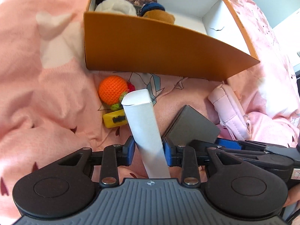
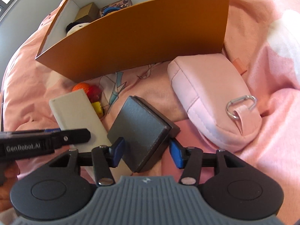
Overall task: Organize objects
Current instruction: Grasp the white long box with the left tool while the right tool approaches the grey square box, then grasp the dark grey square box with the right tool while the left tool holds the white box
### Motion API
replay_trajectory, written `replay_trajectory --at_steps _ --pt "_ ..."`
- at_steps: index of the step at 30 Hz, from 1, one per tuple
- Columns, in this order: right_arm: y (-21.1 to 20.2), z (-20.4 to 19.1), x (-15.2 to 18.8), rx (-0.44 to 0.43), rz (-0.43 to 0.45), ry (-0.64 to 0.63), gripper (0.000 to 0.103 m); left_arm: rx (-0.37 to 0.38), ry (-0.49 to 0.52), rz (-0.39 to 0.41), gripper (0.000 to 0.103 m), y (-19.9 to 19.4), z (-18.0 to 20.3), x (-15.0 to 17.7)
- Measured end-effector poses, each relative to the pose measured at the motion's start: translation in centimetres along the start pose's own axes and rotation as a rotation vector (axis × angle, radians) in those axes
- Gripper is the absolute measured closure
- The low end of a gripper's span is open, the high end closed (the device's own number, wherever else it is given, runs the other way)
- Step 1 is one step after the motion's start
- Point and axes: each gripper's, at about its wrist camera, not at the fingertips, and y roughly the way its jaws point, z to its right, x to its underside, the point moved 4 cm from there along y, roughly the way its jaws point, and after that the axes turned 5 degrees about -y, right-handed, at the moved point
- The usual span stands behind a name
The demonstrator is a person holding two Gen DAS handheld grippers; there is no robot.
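Note:
My left gripper [image 1: 149, 151] is shut on a long white box [image 1: 144, 120] and holds it tilted above the pink bedding. A dark grey flat box [image 2: 140, 129] lies between the fingers of my right gripper [image 2: 147, 153], which is open; its right pad stands clear of the box. The two grippers are close side by side. Behind them stands an open orange cardboard box [image 1: 150, 52] holding a white plush [image 1: 116, 5], a brown plush [image 1: 161, 15] and a few other items.
An orange crochet ball [image 1: 112, 90] and a yellow item [image 1: 114, 120] lie in front of the orange box at the left. A pink pouch [image 2: 210, 93] with a metal clip lies at the right. Rumpled pink bedding [image 1: 46, 103] is underneath it all.

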Motion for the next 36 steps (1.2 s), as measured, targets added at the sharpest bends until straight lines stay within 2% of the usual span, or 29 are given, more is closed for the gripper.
replay_trajectory --at_steps 4,7,11,15,17,18,19,23,24,25,26,29,31,33,35,36 --pt "1.1 0.2 -0.4 -0.011 0.003 0.015 0.035 0.027 -0.028 -0.036 0.068 0.9 -0.4 -0.1" --pt "1.8 0.5 -0.8 -0.023 0.008 0.035 0.035 0.052 -0.061 -0.072 0.068 1.9 -0.6 0.2" --pt "2.5 0.7 -1.1 -0.037 0.019 0.053 0.034 0.059 -0.072 -0.065 0.069 1.9 -0.7 0.4" --pt "3.0 0.8 -1.4 -0.076 0.027 0.074 0.029 0.049 -0.066 -0.048 0.069 1.4 -0.6 0.6" --pt "3.1 0.8 -1.4 -0.089 0.029 0.084 0.031 0.044 -0.062 -0.036 0.069 1.1 -0.4 0.8" --pt "3.0 0.8 -1.4 -0.084 0.033 0.083 0.037 0.041 -0.061 -0.028 0.069 0.9 -0.4 0.8" --pt "2.7 0.9 -1.4 -0.077 0.042 0.089 0.047 0.051 -0.061 -0.022 0.069 0.7 -0.4 0.9" --pt "1.4 1.4 -1.2 -0.096 0.071 0.132 0.072 0.066 -0.031 0.0 0.07 -0.3 0.2 1.0" --pt "0.9 1.4 -1.1 -0.095 0.085 0.132 0.081 0.064 -0.021 0.006 0.071 -0.5 0.3 1.1" --pt "0.4 1.4 -1.1 -0.091 0.095 0.13 0.096 0.066 -0.013 0.013 0.071 -0.7 0.5 1.1" --pt "-0.2 1.3 -1.2 -0.09 0.11 0.119 0.102 0.068 -0.005 0.017 0.071 -0.8 0.5 1.0" --pt "-1.1 0.7 -1.4 -0.117 0.128 0.095 0.103 0.058 -0.009 0.012 0.071 -0.6 0.4 0.8" --pt "-0.6 0.6 -1.6 -0.148 0.103 0.117 0.098 0.057 -0.024 0.006 0.071 -0.4 0.1 0.7" --pt "0.1 1.0 -1.7 -0.122 0.083 0.156 0.096 0.059 -0.031 0.007 0.071 -0.5 -0.2 0.7" --pt "0.4 1.1 -1.7 -0.125 0.081 0.18 0.091 0.063 -0.035 0.004 0.071 -0.5 -0.4 0.6" --pt "0.5 1.2 -1.7 -0.133 0.077 0.188 0.084 0.065 -0.037 0.002 0.071 -0.4 -0.4 0.5"
